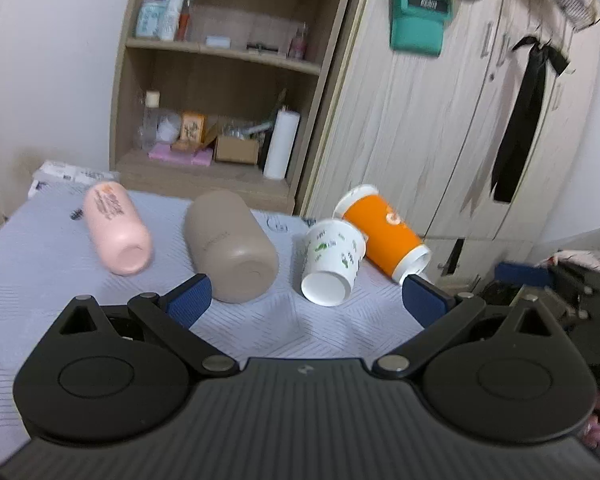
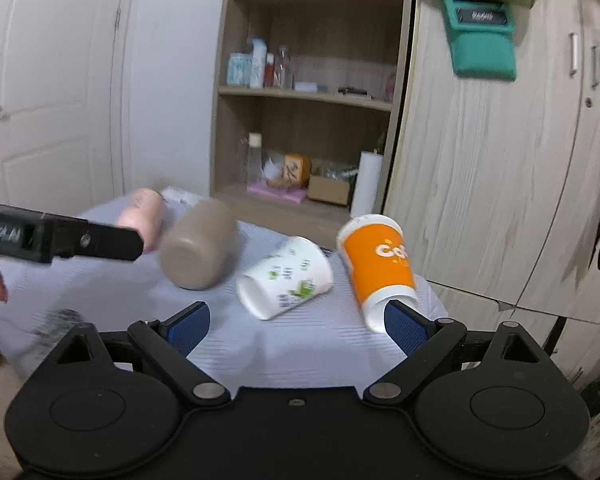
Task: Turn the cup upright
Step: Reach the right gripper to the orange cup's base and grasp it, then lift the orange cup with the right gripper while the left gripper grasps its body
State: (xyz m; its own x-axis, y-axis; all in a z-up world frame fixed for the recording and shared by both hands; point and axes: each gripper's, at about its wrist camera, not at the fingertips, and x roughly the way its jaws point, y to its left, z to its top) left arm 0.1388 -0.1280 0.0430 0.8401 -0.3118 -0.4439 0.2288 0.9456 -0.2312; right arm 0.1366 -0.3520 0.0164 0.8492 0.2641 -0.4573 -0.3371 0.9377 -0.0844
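Several cups lie on their sides on a pale cloth-covered table (image 1: 40, 280): a pink one (image 1: 116, 228) at the left, a taupe one (image 1: 230, 246), a white paper cup with green print (image 1: 332, 264) and an orange paper cup (image 1: 384, 232) at the right. My left gripper (image 1: 306, 300) is open and empty, just short of the taupe and white cups. In the right wrist view my right gripper (image 2: 296, 326) is open and empty, in front of the white cup (image 2: 286, 278); its right finger is near the orange cup (image 2: 378, 266). The taupe cup (image 2: 198, 250) and pink cup (image 2: 144, 216) lie further left.
A wooden shelf unit (image 1: 228, 80) with bottles and boxes stands behind the table, with a wardrobe (image 1: 440, 120) to its right. The left gripper's body (image 2: 60, 236) crosses the left of the right wrist view. The right gripper's body (image 1: 560, 280) shows at the left wrist view's right edge.
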